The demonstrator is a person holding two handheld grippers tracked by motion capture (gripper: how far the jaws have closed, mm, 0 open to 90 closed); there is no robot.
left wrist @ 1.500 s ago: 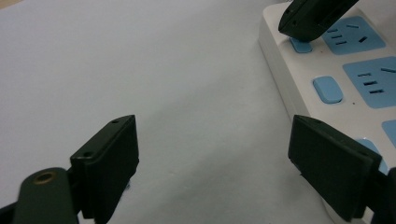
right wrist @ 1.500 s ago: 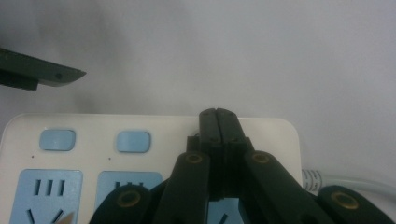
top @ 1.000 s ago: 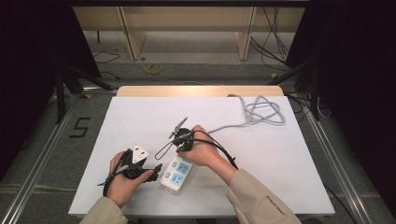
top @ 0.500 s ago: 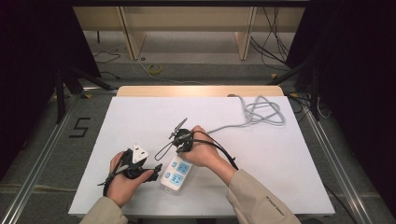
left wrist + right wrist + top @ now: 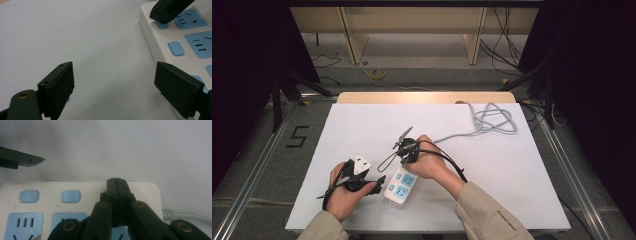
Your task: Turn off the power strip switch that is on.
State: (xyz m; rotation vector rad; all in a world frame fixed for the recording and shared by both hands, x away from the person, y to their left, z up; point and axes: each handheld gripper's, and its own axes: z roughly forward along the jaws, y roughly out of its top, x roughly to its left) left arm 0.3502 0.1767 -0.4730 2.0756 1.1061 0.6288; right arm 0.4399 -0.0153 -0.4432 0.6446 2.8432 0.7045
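A white power strip point(image 5: 400, 189) with blue sockets and blue switches lies near the table's front edge; its grey cord point(image 5: 492, 120) runs to the back right and coils there. My right gripper point(image 5: 116, 181) is shut with nothing between its jaws. Its tip rests on the blue switch point(image 5: 161, 24) nearest the cord end of the strip point(image 5: 82, 190). In the high view that right gripper point(image 5: 405, 165) points down from the right hand. My left gripper point(image 5: 115, 85) is open, low over the table, its right jaw beside the strip's point(image 5: 160, 47) edge. The left gripper point(image 5: 380, 183) holds nothing.
The white table top point(image 5: 362, 125) stretches bare to the left and back. A wooden strip point(image 5: 427, 97) runs along the far edge. Beyond it are shelf legs and loose cables on the floor. A "5" mark point(image 5: 298, 136) is on the floor at left.
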